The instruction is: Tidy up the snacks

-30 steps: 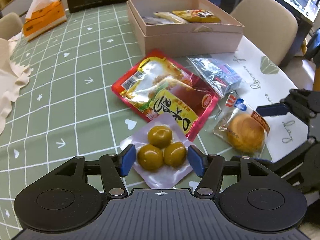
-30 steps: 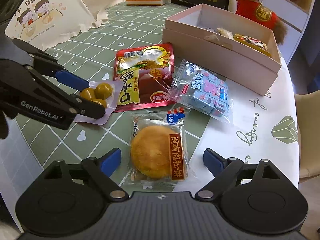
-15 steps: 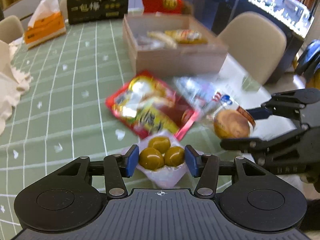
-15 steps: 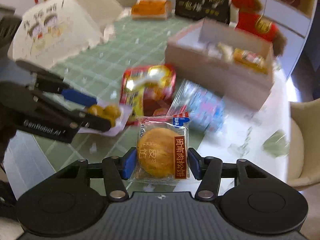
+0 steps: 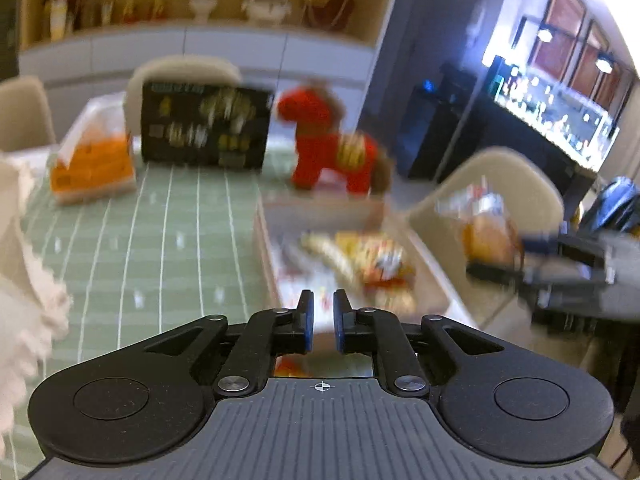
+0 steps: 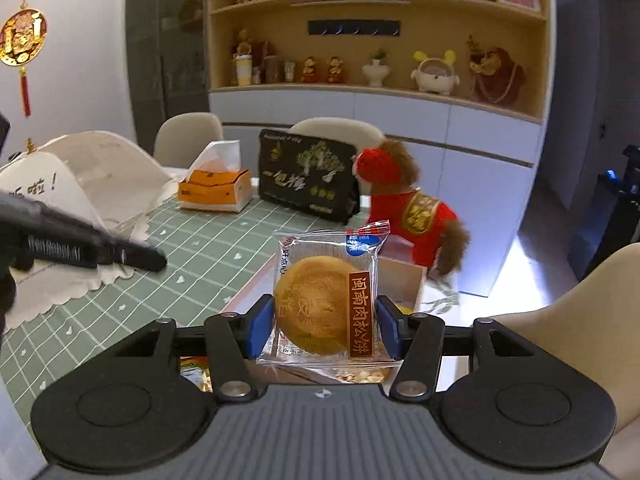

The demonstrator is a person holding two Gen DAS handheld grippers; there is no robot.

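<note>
My right gripper [image 6: 325,314] is shut on a clear pack with a round golden pastry [image 6: 316,280], held upright in the air just before the pink box [image 6: 400,276]. In the blurred left wrist view, that pastry pack [image 5: 480,236] and the right gripper [image 5: 496,258] hang to the right of the box [image 5: 320,208], which holds several snack packs [image 5: 360,256]. My left gripper [image 5: 322,298] is above the box's near edge, its jaws shut and nothing visible between them. The pack of green balls is out of view. The left gripper's dark fingers [image 6: 132,256] reach in from the left in the right wrist view.
On the green checked tablecloth [image 5: 168,240] stand an orange tissue box [image 5: 92,164], a black gift bag [image 5: 204,128] and a red plush toy [image 5: 332,148]. A white cloth cover [image 6: 80,176] sits at the left. Beige chairs [image 5: 500,192] ring the table.
Both grippers rose and tipped up. The right closed on the pastry pack and lifted it off the table. The left's jaws closed from around the green-ball pack to shut; that pack has left the view.
</note>
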